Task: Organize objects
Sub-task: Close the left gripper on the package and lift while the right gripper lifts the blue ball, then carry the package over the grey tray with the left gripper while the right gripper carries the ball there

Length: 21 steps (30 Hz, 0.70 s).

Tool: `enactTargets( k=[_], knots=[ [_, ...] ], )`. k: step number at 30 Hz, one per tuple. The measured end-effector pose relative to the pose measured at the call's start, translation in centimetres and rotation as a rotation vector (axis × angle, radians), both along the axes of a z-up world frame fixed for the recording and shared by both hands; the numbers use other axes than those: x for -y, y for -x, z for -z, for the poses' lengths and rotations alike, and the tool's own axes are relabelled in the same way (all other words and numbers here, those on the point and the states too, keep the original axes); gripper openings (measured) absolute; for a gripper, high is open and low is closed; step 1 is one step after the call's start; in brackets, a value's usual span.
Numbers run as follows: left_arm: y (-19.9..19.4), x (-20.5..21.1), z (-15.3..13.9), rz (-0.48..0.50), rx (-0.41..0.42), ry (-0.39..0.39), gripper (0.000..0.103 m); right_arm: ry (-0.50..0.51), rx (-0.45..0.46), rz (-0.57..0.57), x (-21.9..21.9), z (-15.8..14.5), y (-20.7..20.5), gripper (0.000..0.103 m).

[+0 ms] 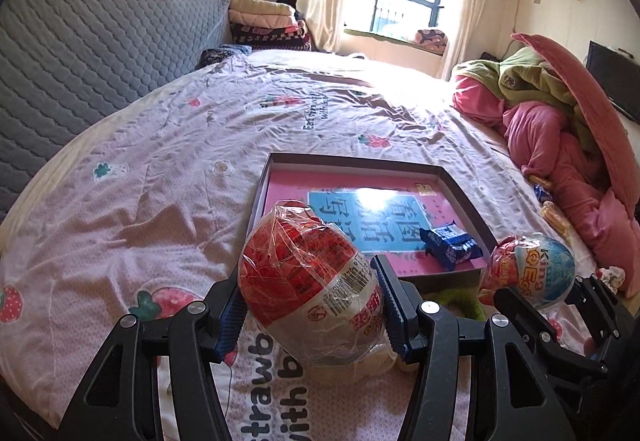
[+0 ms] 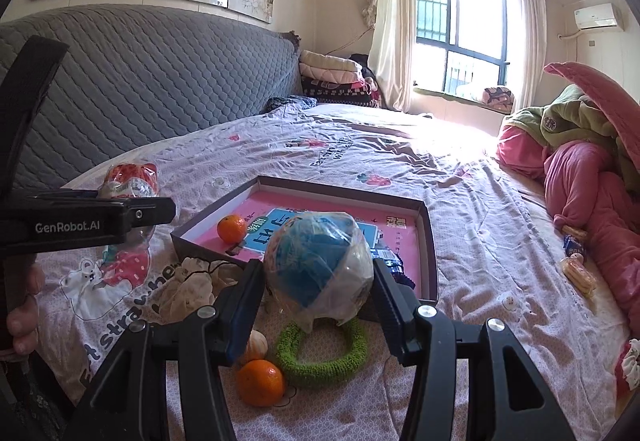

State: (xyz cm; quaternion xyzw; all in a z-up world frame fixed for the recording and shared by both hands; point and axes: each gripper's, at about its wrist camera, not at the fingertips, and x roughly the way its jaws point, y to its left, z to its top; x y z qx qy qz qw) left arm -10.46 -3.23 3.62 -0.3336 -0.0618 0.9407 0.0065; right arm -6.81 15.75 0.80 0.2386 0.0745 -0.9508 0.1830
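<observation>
My left gripper is shut on a red wrapped toy egg, held above the bed in front of the shallow box. My right gripper is shut on a blue wrapped toy egg, held just short of the box's near wall. The blue egg also shows in the left wrist view, and the red egg in the right wrist view. In the box lie a pink book, a blue snack packet and an orange.
On the bedsheet under my right gripper lie a green knitted ring, an orange, a peeled fruit and a cream drawstring pouch. Snack packets lie by the pink bedding at right. A grey headboard stands left.
</observation>
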Motion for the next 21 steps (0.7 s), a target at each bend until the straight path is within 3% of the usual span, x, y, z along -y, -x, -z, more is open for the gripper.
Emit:
enactTargets(
  k=[12,21],
  knots=[
    [3.7,-0.1,0.5,0.036,-0.007,0.005,0.06,-0.012,-0.019,0.003,1.3,-1.0,2.4,0.054],
    [6.8,1.1,0.7,0.008,0.023,0.03,0.06,-0.043,-0.013,0.0,2.5,-0.7,4.6,0.054]
  ],
)
